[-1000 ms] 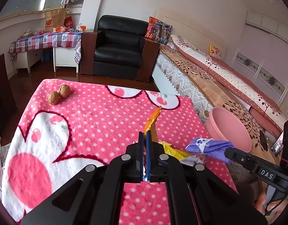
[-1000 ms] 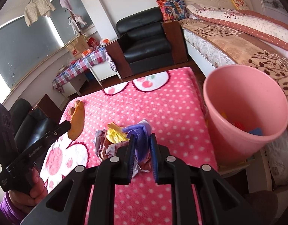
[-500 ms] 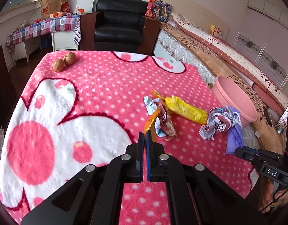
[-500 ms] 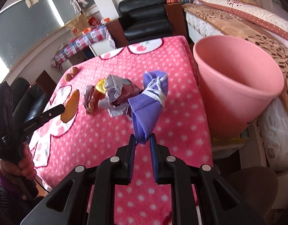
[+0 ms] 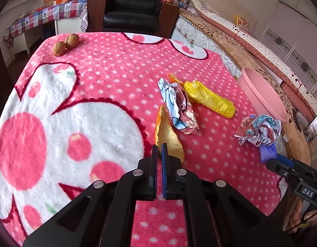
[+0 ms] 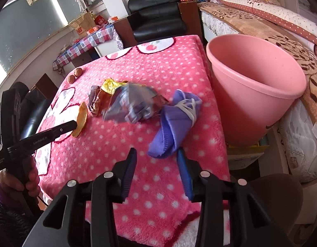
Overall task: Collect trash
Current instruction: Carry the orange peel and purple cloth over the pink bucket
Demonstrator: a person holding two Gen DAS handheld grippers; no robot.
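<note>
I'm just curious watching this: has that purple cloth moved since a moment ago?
Yes. The purple cloth hung in the right gripper; the jaws have just been opening, and it now lies on the pink blanket beside the pink bucket.

I'm seeing a pink blanket point(image 5: 109, 86) with white dots, a yellow wrapper point(image 5: 210, 98), an orange peel point(image 5: 168, 135), a purple cloth point(image 6: 177, 121) and a pink bucket point(image 6: 255, 86).

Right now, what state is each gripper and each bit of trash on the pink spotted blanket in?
Left gripper: shut on the orange peel.
Right gripper: open, jaws just opened, nothing gripped.
Purple cloth bundle: released, lying on the blanket.
Crumpled printed wrapper: lying flat.
Yellow wrapper: lying flat.
Pink plastic bin: upright beside the table.
</note>
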